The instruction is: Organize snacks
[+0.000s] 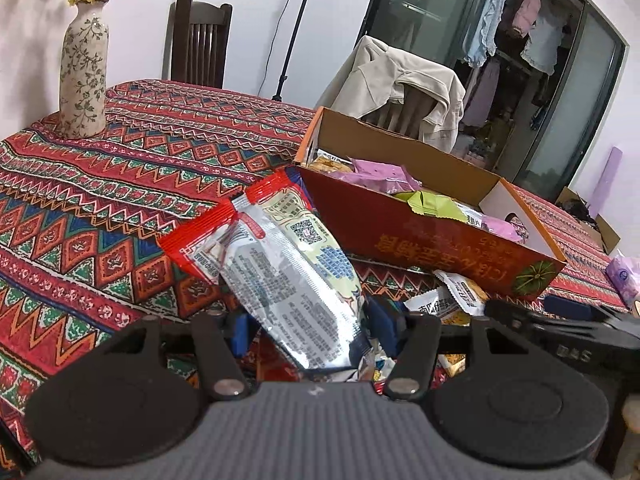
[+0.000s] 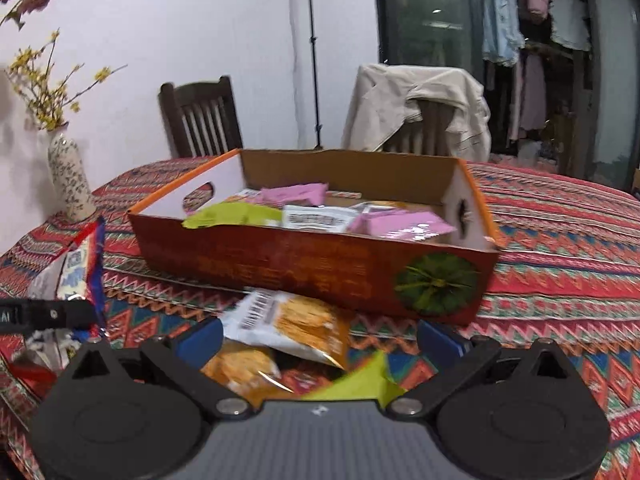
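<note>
My left gripper (image 1: 310, 330) is shut on a red and silver snack packet (image 1: 276, 256) and holds it tilted above the table, left of the red cardboard box (image 1: 432, 240). The box (image 2: 304, 268) holds several pink, green and white snack packs. My right gripper (image 2: 320, 340) is open, low over loose orange and white snack packs (image 2: 292, 320) and a green pack (image 2: 360, 380) in front of the box. The left gripper and its packet (image 2: 76, 276) show at the left of the right wrist view.
The table wears a red patterned cloth (image 1: 120, 184). A flower vase (image 1: 83, 76) stands at its far left. Two chairs stand behind, one (image 2: 420, 108) draped with a beige jacket. More loose snack packs (image 1: 448, 304) lie below the box. A purple pack (image 1: 624, 276) lies right.
</note>
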Demonstrator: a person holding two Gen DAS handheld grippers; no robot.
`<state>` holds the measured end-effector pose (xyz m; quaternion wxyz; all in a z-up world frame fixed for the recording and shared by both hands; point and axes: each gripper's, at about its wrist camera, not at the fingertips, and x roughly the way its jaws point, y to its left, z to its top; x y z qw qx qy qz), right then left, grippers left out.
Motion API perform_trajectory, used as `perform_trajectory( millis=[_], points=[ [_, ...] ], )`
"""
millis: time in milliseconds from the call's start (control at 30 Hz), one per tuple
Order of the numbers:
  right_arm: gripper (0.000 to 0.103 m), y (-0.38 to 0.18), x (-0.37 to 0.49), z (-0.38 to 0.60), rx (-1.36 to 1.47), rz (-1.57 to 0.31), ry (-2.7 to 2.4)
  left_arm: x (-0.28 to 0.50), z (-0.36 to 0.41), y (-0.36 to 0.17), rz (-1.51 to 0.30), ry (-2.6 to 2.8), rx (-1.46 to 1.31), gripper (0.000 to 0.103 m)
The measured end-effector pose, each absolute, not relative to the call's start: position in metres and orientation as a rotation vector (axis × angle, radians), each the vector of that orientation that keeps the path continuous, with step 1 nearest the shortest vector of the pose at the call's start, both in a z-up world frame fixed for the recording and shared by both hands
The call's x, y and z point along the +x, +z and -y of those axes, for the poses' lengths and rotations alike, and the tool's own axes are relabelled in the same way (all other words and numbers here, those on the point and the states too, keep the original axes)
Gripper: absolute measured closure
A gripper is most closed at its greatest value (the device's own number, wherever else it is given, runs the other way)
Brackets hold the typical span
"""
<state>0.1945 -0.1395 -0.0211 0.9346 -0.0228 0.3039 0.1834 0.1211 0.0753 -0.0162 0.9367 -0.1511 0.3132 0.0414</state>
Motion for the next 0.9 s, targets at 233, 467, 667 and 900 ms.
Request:
perform_trajectory(
  millis=[233,467,667,900],
  points=[
    [0.000,-0.036,0.227,0.121,-0.031,-0.711,0.341,0.128,-0.085,-0.018,-0.624,0.103,-0.322,0.043],
    [0.009,-0.048,0.233,0.126,0.027,-0.737,0.363,0.135,-0.091,-0.024,-0.626,0.091,-0.344,0.043],
    [0.024,-0.046,0.231,0.130,0.065,-0.723,0.385,0.135,-0.096,-0.027,-0.619,0.103,-0.365,0.043],
    [0.042,-0.039,0.226,0.141,0.119,-0.703,0.421,0.137,-0.099,-0.030,-0.629,0.106,-0.386,0.043]
  ],
)
